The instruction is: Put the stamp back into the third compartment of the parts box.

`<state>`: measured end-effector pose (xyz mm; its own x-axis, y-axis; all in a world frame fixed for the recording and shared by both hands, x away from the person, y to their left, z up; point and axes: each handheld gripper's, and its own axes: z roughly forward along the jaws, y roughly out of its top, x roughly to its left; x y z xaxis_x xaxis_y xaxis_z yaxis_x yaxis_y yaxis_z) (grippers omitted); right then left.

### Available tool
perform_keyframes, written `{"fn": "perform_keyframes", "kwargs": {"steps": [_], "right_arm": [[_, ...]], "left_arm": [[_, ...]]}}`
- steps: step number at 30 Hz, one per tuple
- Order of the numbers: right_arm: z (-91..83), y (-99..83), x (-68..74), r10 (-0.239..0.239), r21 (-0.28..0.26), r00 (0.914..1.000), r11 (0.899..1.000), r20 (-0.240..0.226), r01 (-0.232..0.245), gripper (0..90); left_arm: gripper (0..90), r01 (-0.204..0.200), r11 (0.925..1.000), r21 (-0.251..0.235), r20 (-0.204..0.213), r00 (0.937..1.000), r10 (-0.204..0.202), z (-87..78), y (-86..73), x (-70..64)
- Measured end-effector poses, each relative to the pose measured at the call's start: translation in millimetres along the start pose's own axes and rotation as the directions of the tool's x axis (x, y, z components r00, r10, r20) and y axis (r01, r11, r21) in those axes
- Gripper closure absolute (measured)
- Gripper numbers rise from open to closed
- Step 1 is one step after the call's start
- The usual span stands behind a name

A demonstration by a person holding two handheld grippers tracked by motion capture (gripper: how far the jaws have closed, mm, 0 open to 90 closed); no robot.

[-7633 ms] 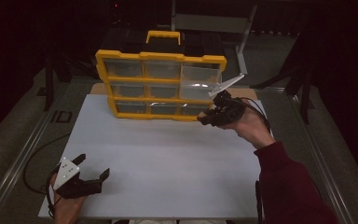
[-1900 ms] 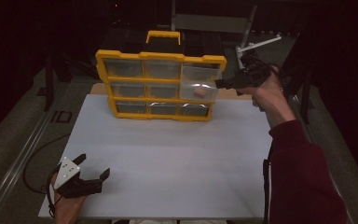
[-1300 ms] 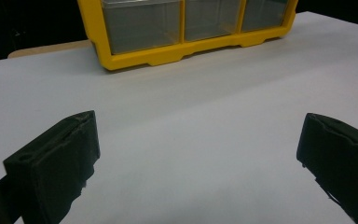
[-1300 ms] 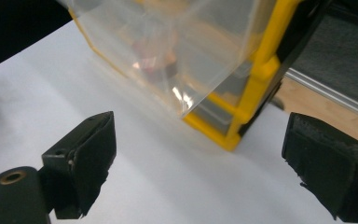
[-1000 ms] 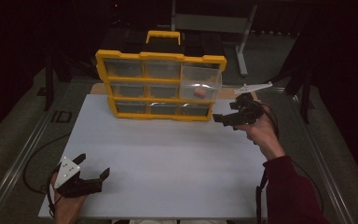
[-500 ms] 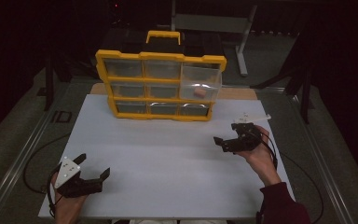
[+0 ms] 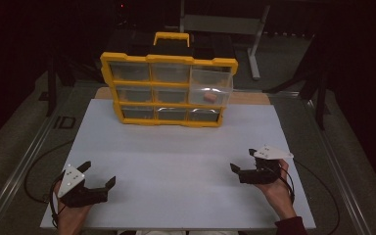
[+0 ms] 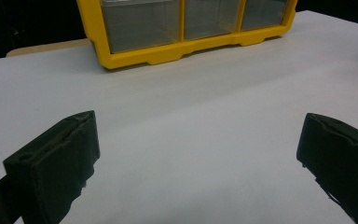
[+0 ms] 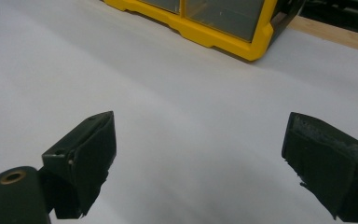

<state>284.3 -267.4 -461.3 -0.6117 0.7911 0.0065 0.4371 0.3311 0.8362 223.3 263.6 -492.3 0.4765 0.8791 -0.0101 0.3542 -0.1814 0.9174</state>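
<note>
A yellow organizer (image 7: pixel 169 90) with clear drawers stands at the back of the white table (image 7: pixel 176 161). Its right-hand drawer (image 7: pixel 211 88) is pulled out, and a small pink piece (image 7: pixel 208 98) lies inside it. My left gripper (image 7: pixel 99 173) rests open at the front left corner, with nothing between its jaws. My right gripper (image 7: pixel 242 160) is open and empty at the front right, far from the organizer. In the left gripper view, the left gripper (image 8: pixel 196 158) faces the organizer's base (image 8: pixel 168 51). In the right gripper view, the right gripper (image 9: pixel 200 158) points at the organizer's lower right corner (image 9: pixel 256 44).
A wooden board (image 7: pixel 254 98) shows behind the white surface beside the organizer. Cables (image 7: pixel 32 176) trail from both grippers off the table's sides. A metal stand (image 7: pixel 254 44) rises behind the table on the right. Bare white surface lies between the grippers and the organizer.
My right gripper left the pulled-out drawer, rose to the organizer's right, then came down to the table's front right. The pink piece now lies in that drawer. The left gripper stayed put.
</note>
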Motion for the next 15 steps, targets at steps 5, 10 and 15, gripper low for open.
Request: {"fn": "perform_keyframes", "kwargs": {"steps": [5, 10, 15], "right_arm": [[-4.9, -10.9, 3.0, -0.008, -0.031, 1.0, 1.0, -0.002, 0.008, 9.5], [-11.7, -17.4, 5.6, -0.019, -0.077, 0.9998, 0.997, 0.008, 0.019, 9.6], [-18.5, -22.4, 6.6, -0.013, -0.128, 0.9997, 0.992, 0.018, 0.016, 9.6]], "left_arm": [[0.0, 0.001, 1.0, -0.002, 0.001, 1.0, -0.001, -0.1, -0.1, 0.7], [0.0, 0.0, 1.0, -0.004, 0.0, 1.0, 0.0, -0.7, -0.1, 1.2], [0.0, -0.002, 0.9999, -0.012, 0.005, 1.0, 0.002, -1.5, 0.1, 1.5]]}}
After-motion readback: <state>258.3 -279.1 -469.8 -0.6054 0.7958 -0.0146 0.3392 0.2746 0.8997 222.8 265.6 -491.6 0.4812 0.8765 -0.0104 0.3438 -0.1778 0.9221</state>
